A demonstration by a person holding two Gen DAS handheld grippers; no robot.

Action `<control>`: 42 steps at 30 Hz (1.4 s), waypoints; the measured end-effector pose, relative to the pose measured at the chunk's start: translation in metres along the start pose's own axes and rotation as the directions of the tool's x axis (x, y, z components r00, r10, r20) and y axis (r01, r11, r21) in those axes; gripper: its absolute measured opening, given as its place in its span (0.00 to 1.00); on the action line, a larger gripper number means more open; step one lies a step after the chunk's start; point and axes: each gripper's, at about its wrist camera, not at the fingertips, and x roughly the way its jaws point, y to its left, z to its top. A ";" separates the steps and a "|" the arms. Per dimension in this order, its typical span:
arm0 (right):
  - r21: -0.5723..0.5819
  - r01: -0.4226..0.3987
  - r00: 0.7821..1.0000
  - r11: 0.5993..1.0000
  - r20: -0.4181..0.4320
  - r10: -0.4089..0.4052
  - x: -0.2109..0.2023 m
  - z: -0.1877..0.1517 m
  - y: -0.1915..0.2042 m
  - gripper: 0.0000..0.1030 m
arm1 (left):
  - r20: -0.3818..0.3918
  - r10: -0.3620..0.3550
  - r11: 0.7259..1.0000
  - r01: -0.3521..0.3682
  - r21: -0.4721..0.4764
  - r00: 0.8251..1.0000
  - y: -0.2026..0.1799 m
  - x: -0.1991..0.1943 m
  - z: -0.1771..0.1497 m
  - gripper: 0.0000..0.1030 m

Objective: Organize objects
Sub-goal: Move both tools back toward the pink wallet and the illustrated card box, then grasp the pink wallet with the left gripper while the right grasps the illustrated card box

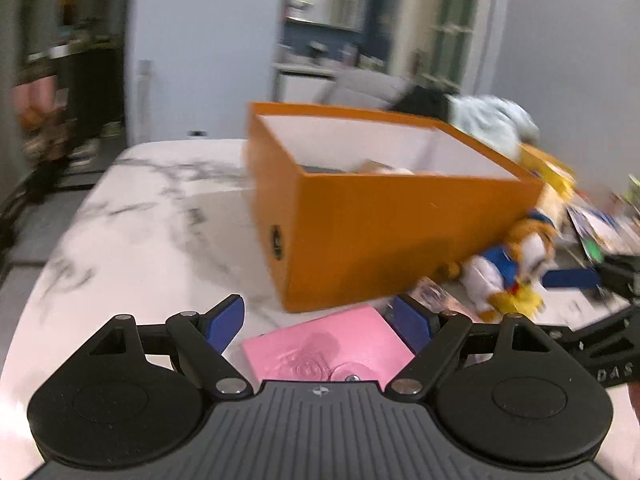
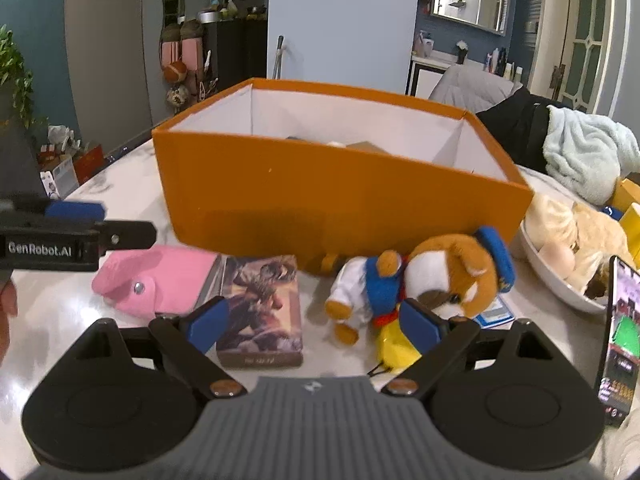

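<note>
**Both grippers open over the loose items in front of the box**

Your left gripper (image 1: pixel 319 322) stood with its jaws wide and nothing between the pads, poised over the pink pouch (image 1: pixel 328 346) lying flat on the marble counter (image 1: pixel 132 216), just near of the orange box (image 1: pixel 384 220). Your right gripper (image 2: pixel 314 322) was likewise spread wide and empty, with the illustrated card box (image 2: pixel 262 308) below its left pad and the plush toy in the blue jacket (image 2: pixel 424 280) by its right pad. Both pointed down at the clutter, which suggested each was lining up a pick, with the open box the likely destination since it already held a few items.

The right view was sharp and showed what the left could not: the pouch's snap flap (image 2: pixel 136 290), the card box's picture, a white bowl (image 2: pixel 560 280) holding a beige plush at far right, and a phone (image 2: pixel 620 340) propped at the right edge. The left view, blurred, alone showed the box's left end wall with its dark round fitting (image 1: pixel 277 242) and the bare counter stretching left.
</note>
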 end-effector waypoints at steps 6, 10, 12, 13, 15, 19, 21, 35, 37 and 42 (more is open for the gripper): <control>-0.023 -0.027 0.999 0.999 -0.026 0.026 0.006 0.002 0.000 0.90 | -0.135 -0.077 0.949 0.114 0.293 0.988 -0.010 0.015 0.011 0.93; -0.031 -0.032 0.999 0.999 -0.043 0.031 0.012 0.000 0.002 0.90 | -0.212 -0.119 0.882 0.202 0.427 0.970 -0.019 0.026 0.005 0.93; -0.030 -0.035 0.998 0.999 -0.052 0.034 0.016 -0.001 0.004 0.90 | -0.255 -0.143 0.868 0.245 0.432 0.956 -0.016 0.031 0.003 0.93; -0.031 -0.037 0.998 0.999 -0.057 0.035 0.018 -0.002 0.005 0.90 | -0.271 -0.154 0.864 0.263 0.430 0.950 -0.016 0.033 0.003 0.93; -0.031 -0.041 0.997 0.999 -0.064 0.039 0.022 -0.003 0.006 0.90 | -0.293 -0.169 0.860 0.286 0.424 0.941 -0.015 0.039 0.005 0.93; -0.028 -0.040 0.997 0.999 -0.073 0.038 0.026 -0.003 0.006 0.90 | -0.342 -0.175 0.838 0.322 0.440 0.923 -0.020 0.046 0.008 0.93; -0.026 -0.041 0.996 0.999 -0.077 0.039 0.029 -0.003 0.006 0.90 | -0.353 -0.154 0.814 0.321 0.483 0.923 -0.025 0.049 0.007 0.93; -0.021 -0.057 0.994 0.998 -0.093 0.055 0.036 0.000 0.008 0.90 | -0.383 -0.129 0.809 0.321 0.493 0.915 -0.020 0.049 0.003 0.94; -0.016 -0.062 0.993 0.998 -0.101 0.060 0.039 0.000 0.008 0.90 | -0.383 -0.140 0.824 0.322 0.466 0.913 -0.016 0.049 0.003 0.95; -0.019 -0.061 0.991 0.998 -0.119 0.058 0.047 -0.002 0.011 0.89 | -0.418 -0.168 0.852 0.345 0.393 0.893 -0.008 0.052 0.001 1.00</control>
